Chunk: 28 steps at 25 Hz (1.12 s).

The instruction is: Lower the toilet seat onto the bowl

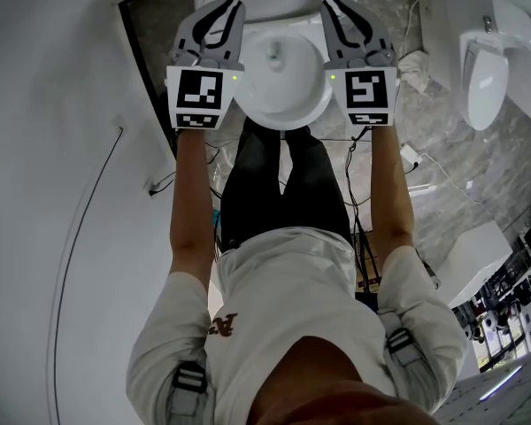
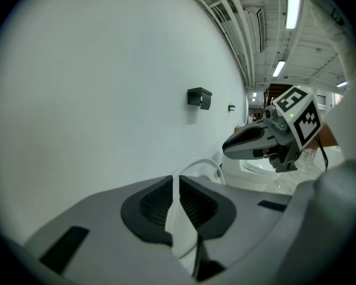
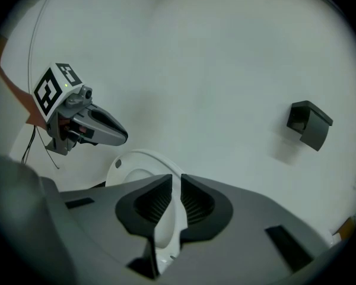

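left tongs (image 2: 177, 186) and right tongs (image 3: 176, 186), each clenched on the toilet seat (image 3: 148, 158) rim either side of the bowl (image 1: 279, 60), should descend evenly, slowly, releasing only at contact.

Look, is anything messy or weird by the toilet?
Yes. Loose cables sprawl over the floor beside the toilet, close to the person's legs, so someone could trip. Nothing looks spilled or broken.
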Each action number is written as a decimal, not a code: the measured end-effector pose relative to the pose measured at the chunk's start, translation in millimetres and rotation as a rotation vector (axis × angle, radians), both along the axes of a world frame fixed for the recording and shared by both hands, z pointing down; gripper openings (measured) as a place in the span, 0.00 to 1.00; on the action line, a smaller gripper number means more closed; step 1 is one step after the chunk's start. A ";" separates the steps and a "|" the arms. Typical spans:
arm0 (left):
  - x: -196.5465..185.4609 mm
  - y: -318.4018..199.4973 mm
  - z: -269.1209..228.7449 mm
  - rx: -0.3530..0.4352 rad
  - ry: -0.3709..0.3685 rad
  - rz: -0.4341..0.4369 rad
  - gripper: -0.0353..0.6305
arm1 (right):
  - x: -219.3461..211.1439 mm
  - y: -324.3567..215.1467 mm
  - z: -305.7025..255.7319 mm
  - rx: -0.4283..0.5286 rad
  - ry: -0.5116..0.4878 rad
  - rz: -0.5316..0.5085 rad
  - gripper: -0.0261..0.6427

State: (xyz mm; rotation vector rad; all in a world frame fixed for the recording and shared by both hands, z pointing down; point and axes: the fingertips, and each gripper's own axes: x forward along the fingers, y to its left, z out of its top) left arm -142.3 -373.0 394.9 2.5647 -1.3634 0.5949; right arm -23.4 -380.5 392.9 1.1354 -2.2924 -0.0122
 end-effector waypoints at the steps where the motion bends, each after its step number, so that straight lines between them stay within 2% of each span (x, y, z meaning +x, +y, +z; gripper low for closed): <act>1: 0.0 -2.0 2.4 -0.002 0.002 -0.001 0.09 | 0.0 -3.1 2.2 -0.002 0.002 0.001 0.12; 3: -0.6 -5.5 6.3 -0.002 0.001 -0.002 0.09 | -0.7 -9.3 6.1 -0.003 0.009 0.003 0.17; 15: 2.2 -24.5 17.9 0.010 -0.012 0.010 0.10 | -8.9 -36.7 26.6 0.008 0.073 -0.036 0.27; 19: 5.0 -28.7 21.2 0.010 -0.015 0.020 0.18 | -14.1 -43.2 33.4 0.010 0.091 -0.050 0.29; 28: 5.1 -34.1 33.3 0.010 -0.018 0.012 0.21 | -21.1 -49.9 44.1 0.024 0.100 -0.053 0.31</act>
